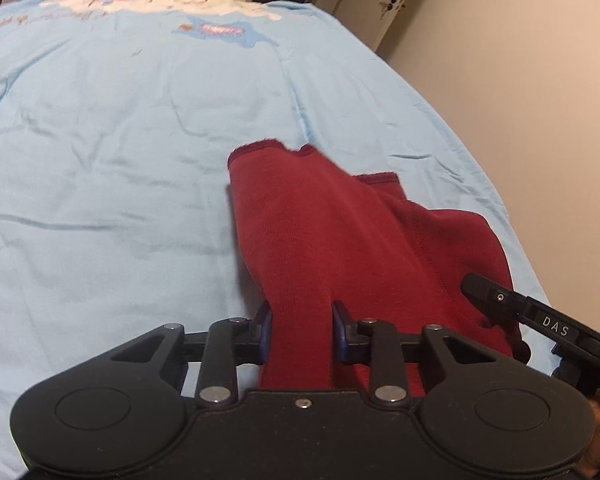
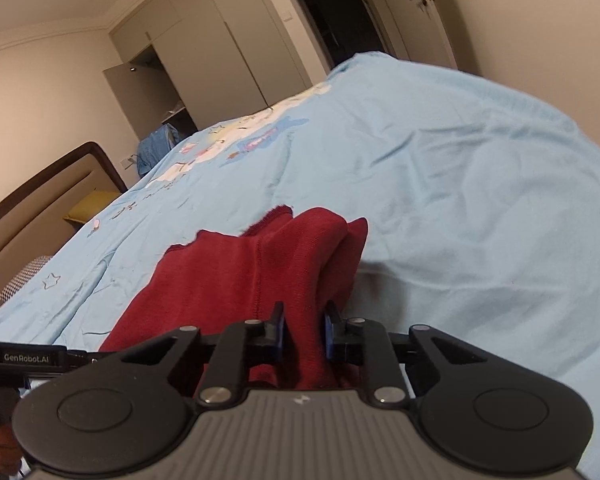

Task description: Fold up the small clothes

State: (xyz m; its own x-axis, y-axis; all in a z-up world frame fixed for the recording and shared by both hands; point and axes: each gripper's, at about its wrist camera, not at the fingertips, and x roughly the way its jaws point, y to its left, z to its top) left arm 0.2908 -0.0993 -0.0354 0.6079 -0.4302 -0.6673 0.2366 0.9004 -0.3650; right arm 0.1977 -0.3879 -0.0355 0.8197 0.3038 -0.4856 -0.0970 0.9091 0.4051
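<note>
Red garment (image 1: 340,232) lies bunched and creased on the blue bedsheet (image 1: 120,160), lower centre of both views, so by my judgement folding has barely begun and every fold is left. Left gripper (image 1: 301,334) pinches a ridge of cloth between nearly closed jaws; right gripper (image 2: 303,332) likewise clamps a narrow bunch at the near edge.

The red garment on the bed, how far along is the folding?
Done: little; the red garment lies rumpled on the blue bedspread, with no neat fold visible. In hand: the left gripper and right gripper each pinch a bunch of its near edge. Left: spreading it flat, then all the folding.
</note>
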